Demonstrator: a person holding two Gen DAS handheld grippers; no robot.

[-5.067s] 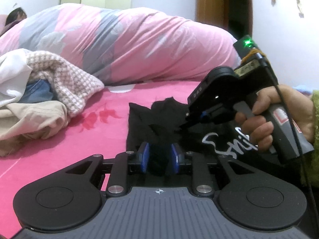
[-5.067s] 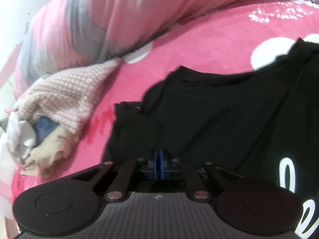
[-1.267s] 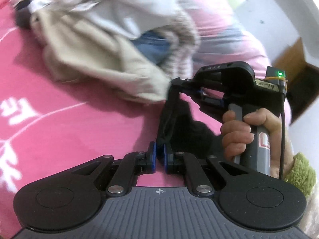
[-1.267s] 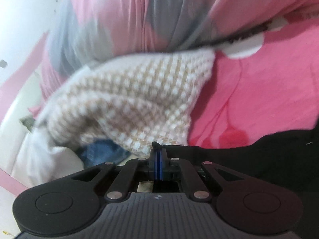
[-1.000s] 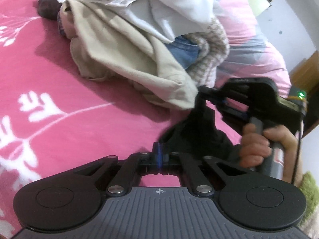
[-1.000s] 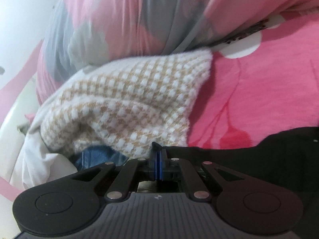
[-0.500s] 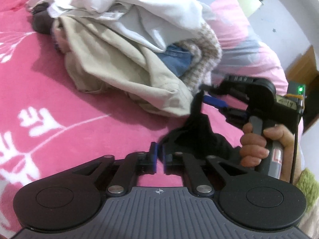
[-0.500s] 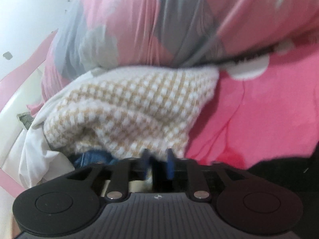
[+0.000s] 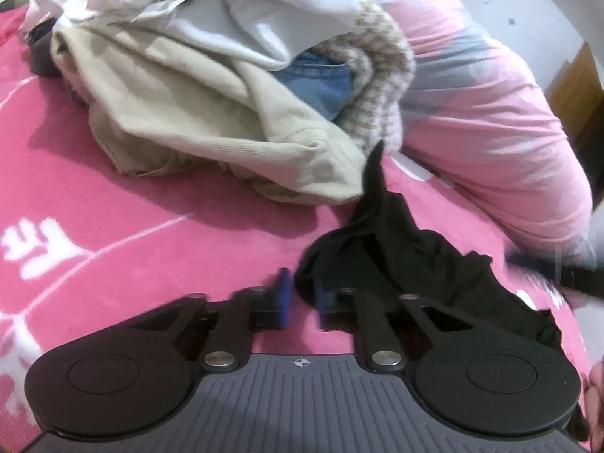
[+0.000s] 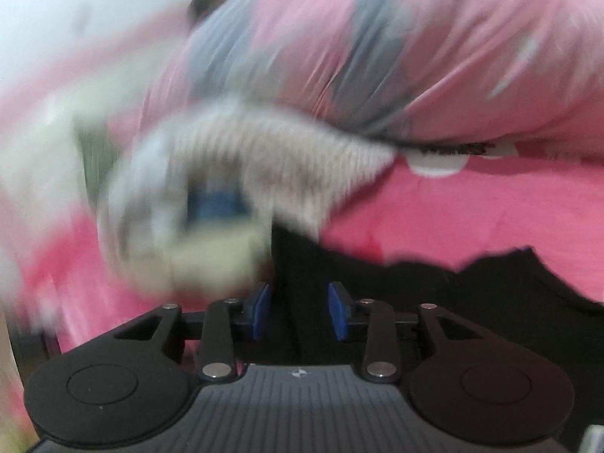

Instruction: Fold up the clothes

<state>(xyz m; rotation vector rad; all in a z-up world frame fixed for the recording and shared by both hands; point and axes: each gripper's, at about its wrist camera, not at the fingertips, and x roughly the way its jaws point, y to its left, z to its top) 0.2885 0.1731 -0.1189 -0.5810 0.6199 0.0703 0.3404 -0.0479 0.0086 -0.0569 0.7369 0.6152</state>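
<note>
Left of the clothes pile (image 9: 211, 87) the pink bed (image 9: 113, 226) lies bare, room enough for my tongs to pass. The pile itself blocks the way ahead, its beige edge touching the black garment (image 9: 396, 249). Right of the pile, the rolled quilt (image 9: 490, 120) walls off the far side.

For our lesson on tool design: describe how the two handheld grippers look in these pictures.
Both the left gripper and right gripper match: blue pads on black linkage arms with silver pivot bolts, two round black discs, and a grey ribbed body bearing a small crosshair mark.
</note>
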